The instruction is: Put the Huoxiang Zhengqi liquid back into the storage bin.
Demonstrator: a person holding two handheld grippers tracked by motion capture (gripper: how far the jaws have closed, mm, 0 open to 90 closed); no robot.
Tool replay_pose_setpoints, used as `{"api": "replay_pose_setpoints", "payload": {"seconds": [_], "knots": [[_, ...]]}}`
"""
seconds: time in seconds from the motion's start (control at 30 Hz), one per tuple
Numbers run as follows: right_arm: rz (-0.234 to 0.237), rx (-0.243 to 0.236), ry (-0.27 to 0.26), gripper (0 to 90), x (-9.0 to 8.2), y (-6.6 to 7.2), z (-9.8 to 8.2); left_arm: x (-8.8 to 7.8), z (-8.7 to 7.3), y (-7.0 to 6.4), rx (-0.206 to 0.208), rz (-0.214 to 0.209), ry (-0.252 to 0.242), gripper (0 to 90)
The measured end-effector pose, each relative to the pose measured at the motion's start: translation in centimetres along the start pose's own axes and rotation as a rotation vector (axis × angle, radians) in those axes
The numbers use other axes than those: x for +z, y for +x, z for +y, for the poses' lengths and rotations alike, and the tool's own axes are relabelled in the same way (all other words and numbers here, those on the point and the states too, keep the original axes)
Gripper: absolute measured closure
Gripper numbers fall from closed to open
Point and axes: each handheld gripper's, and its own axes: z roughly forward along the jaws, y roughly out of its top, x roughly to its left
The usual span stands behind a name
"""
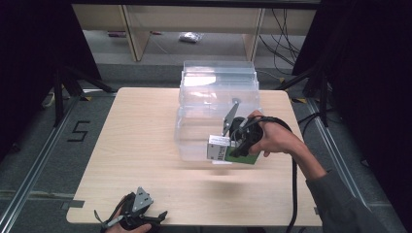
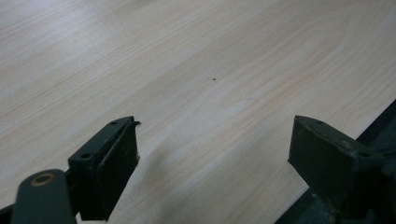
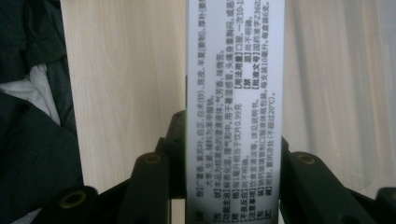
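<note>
Near the table's (image 1: 145,145) right edge, my right gripper (image 1: 232,147) clamps the medicine box (image 1: 219,148) in mid-air beside the clear bin (image 1: 217,92). I judge it's mid-carry; next, up over the rim, then in. My left gripper (image 1: 145,219) idles wide at the near edge.

box (image 1: 228,151) before bin (image 1: 217,87), on table (image 1: 141,131)

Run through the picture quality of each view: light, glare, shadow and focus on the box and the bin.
High view: bright glare on the clear plastic bin, dark surroundings, soft shadow on the table under the box. Right gripper view: the box's print is sharp, the tabletop behind soft. Left gripper view: left claw dark and slightly blurred, wood grain evenly lit.
</note>
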Motion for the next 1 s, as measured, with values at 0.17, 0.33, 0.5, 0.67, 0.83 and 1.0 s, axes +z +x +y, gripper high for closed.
{"api": "replay_pose_setpoints", "payload": {"seconds": [0.17, 0.33, 0.5, 0.67, 0.83, 1.0], "knots": [[0.000, -0.006, -0.010, 65.2, -1.0, -1.3, 0.0, 0.1, 0.0, 0.0, 0.001, -0.002, 0.003, 15.1], [-0.007, -0.005, -0.016, 65.2, -1.7, -2.8, -0.2, 0.1, 0.0, 0.0, 0.000, -0.005, 0.001, 15.1], [-0.011, 0.002, -0.032, 65.2, -2.0, -4.2, -0.6, 0.1, 0.0, 0.0, 0.001, 0.001, 0.006, 15.1], [-0.015, 0.012, -0.022, 65.2, -1.7, -5.7, -1.2, 0.1, 0.0, 0.0, -0.006, 0.000, 0.002, 15.1], [-0.017, 0.010, -0.020, 65.2, -1.0, -7.2, -1.7, 0.0, 0.0, 0.1, -0.004, 0.005, 0.001, 15.1], [-0.020, 0.015, -0.018, 65.2, 0.0, -8.4, -2.2, 0.0, 0.0, 0.1, -0.003, 0.003, 0.003, 15.1]]}}
